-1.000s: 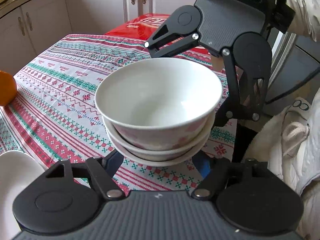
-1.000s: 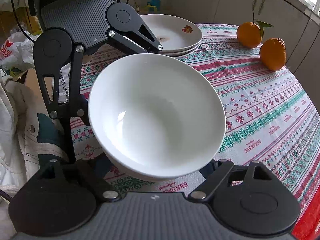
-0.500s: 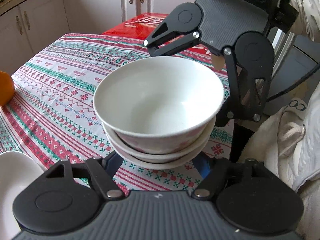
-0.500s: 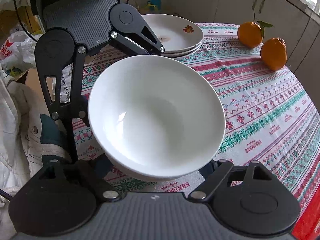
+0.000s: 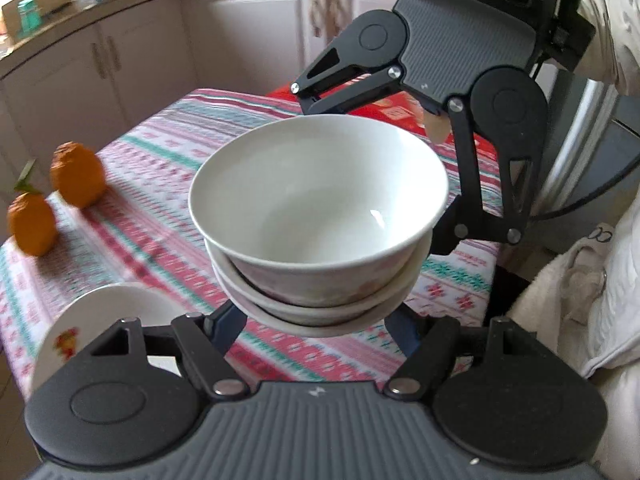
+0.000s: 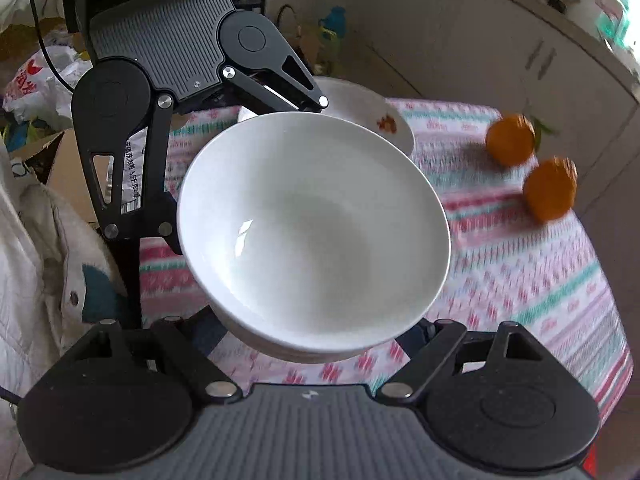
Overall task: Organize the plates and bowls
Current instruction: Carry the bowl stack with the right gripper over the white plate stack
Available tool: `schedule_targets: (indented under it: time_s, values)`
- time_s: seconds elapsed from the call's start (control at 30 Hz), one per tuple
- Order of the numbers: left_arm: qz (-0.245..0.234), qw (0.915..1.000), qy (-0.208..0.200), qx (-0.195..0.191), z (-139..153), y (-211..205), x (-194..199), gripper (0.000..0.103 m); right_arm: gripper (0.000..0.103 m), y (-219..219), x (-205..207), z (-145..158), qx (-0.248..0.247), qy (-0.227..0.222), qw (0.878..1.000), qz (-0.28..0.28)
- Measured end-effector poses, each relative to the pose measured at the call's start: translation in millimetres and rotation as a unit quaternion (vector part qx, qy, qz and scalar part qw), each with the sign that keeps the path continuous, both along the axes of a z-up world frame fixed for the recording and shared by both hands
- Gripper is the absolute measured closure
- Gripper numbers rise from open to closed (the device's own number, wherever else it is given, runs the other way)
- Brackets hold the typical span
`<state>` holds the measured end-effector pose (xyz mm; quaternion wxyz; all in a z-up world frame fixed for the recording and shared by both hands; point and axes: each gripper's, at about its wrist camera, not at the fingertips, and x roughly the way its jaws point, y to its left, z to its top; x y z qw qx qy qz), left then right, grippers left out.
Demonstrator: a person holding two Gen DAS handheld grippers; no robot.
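A stack of white bowls [image 5: 316,216] hangs in the air between my two grippers, above the patterned tablecloth [image 5: 152,240]. It also shows in the right wrist view [image 6: 312,224]. My left gripper [image 5: 316,320] grips the stack from one side, its fingertips hidden under the bowls. My right gripper [image 6: 316,332] grips it from the opposite side and shows across the stack in the left wrist view [image 5: 440,112]. A stack of white plates with a flower mark [image 6: 372,112] lies on the table behind the left gripper; it also shows low left in the left wrist view [image 5: 92,320].
Two oranges [image 6: 528,168] lie on the table, also seen in the left wrist view [image 5: 56,196]. A red box [image 5: 396,112] sits at the far table edge. Kitchen cabinets [image 5: 132,60] stand beyond. A white jacket [image 5: 584,288] and bags [image 6: 36,84] lie beside the table.
Both grippers have lifted the bowl stack higher and swung it; the table now lies farther below, blurred by motion, and both oranges and the plates have come into the left view.
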<state>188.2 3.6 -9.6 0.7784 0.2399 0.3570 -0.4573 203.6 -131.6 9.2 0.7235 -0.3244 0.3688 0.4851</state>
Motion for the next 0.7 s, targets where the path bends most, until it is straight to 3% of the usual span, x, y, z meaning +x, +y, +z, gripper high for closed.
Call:
schedule_targets:
  time_s: [0.33,0.7]
  values:
    - [0.089,0.9952,-0.035,0.016,16,63,23,0.028,0.013,71,51,10,0.012,-0.038,0.996,0.076]
    - [0.14,0.9898,-0.002,0.025,-2,106,55,0.028,0.013,122,91,-16,0.012,-0.003,0.995,0.101]
